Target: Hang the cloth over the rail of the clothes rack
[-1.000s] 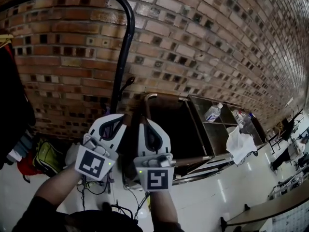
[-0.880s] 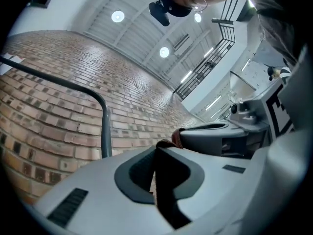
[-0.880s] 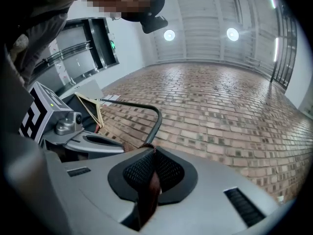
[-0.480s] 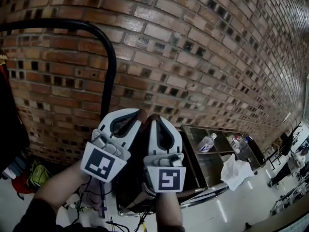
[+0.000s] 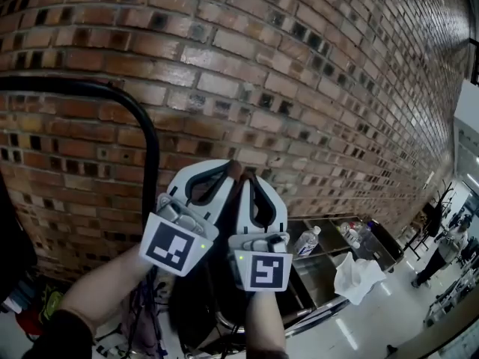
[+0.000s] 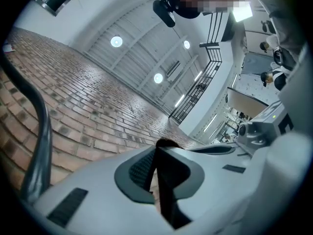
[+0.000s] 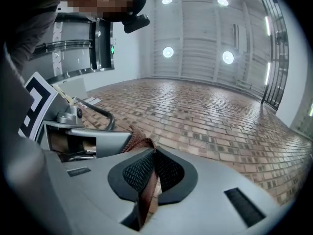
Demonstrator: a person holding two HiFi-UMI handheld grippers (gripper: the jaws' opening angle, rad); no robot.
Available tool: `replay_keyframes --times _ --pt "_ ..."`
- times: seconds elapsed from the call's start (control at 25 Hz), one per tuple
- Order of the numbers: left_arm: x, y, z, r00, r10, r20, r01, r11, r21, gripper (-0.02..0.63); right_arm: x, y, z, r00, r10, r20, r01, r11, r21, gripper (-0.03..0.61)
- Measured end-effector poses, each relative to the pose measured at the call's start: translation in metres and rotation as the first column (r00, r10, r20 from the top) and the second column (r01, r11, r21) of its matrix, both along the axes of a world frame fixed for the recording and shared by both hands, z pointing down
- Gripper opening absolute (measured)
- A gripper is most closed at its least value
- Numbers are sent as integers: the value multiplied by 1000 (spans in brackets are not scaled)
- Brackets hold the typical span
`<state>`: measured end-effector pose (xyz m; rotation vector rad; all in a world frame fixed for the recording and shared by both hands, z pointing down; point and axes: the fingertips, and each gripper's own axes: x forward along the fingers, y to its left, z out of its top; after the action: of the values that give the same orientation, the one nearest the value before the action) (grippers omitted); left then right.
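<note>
Both grippers are raised side by side in front of the brick wall. The left gripper (image 5: 223,170) and right gripper (image 5: 244,173) are each shut on the top edge of a dark brown cloth (image 5: 234,172), which hangs down between and below them (image 5: 196,305). In the right gripper view the woven brown cloth (image 7: 139,146) is pinched between the pads of the right gripper (image 7: 154,153). In the left gripper view a dark fold of cloth (image 6: 166,190) sits in the left gripper (image 6: 164,146). The rack's black rail (image 5: 112,92) curves down just left of the grippers.
A brick wall (image 5: 299,88) fills the background close behind. A metal shelf cart (image 5: 329,271) at lower right holds bottles (image 5: 305,241) and a white cloth (image 5: 358,275). Dark garments (image 5: 11,245) hang at far left. A person (image 5: 432,262) stands far right.
Both grippers have risen with the cloth still held. The view has tilted upward, so the rail and the cart sit lower in the frame than before.
</note>
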<state>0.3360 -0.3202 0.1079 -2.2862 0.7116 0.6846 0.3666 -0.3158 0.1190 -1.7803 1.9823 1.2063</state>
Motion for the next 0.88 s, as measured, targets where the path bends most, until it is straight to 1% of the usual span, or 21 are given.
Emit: replay_keyframes --times 0.16,0.24,0.4,0.52,0.64,0.8,0.88 --pt "9 -16 -34 1000 -3 -10 3 1000 15 37 7 -12 -26 1000 18 -4 -18 1000 18 37" --pt "10 -20 -55 1000 -5 -20 6 999 47 38 7 -17 -38 1000 15 -5 -15 1000 24 37" --pt "12 -20 -88 1000 -9 -9 10 991 134 38 3 -22 -57 1000 8 -16 -8 999 40 37" --pt "9 -24 -105 1000 -13 -8 14 989 149 38 -3 -28 -66 999 3 -38 -1 999 45 37" --pt "6 -30 -122 1000 -29 -7 30 989 148 38 -5 -32 -76 999 -15 -32 17 999 48 37" --pt "0 -31 -144 998 -61 9 58 978 202 38 -8 -33 -89 998 -55 -7 55 996 63 37" --pt "-8 -34 -155 996 -83 14 78 974 214 38 -12 -33 -93 996 -83 15 82 995 57 37"
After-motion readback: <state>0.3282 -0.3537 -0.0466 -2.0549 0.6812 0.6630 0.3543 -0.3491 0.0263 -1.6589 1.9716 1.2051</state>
